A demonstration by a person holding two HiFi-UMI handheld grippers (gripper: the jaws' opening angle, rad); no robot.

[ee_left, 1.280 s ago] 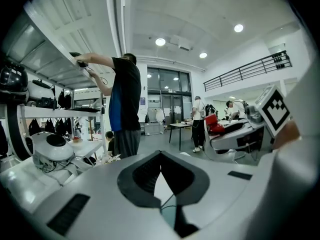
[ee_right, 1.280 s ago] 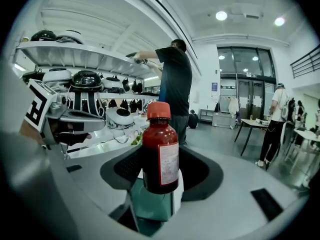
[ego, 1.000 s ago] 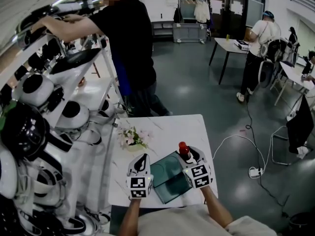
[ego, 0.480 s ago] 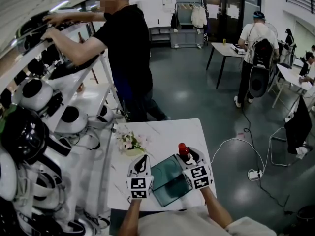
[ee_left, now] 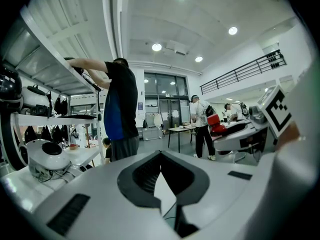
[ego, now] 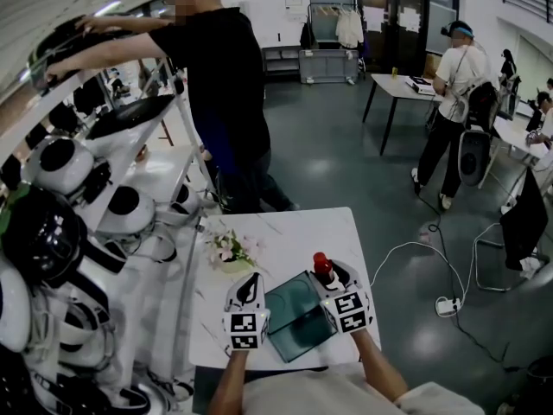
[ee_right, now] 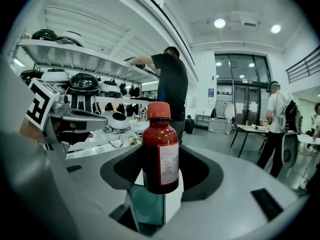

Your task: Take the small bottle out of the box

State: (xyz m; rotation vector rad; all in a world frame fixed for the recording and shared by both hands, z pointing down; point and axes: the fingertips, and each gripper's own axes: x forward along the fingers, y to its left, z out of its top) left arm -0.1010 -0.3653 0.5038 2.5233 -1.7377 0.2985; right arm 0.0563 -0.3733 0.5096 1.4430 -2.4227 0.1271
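Observation:
My right gripper (ego: 327, 277) is shut on a small dark red bottle (ego: 321, 264) with a red cap and holds it upright just above the far right corner of the green see-through box (ego: 292, 316). In the right gripper view the bottle (ee_right: 160, 156) stands between the jaws of that gripper (ee_right: 161, 170), with the box (ee_right: 146, 205) below it. My left gripper (ego: 251, 280) hovers at the box's left edge, its jaws together and nothing held. The left gripper view shows its tips (ee_left: 160, 153) meeting, and the bottle (ee_left: 214, 122) off to the right.
The box lies on a white marbled table (ego: 285, 232) with a small bunch of flowers (ego: 232, 245) at its far left. White shelves with helmets (ego: 60, 162) run along the left. A person in black (ego: 225, 85) reaches into the shelves; others stand at desks behind.
Both grippers and the bottle stay where they were. The head view has tilted slightly, and the people in the background have shifted.

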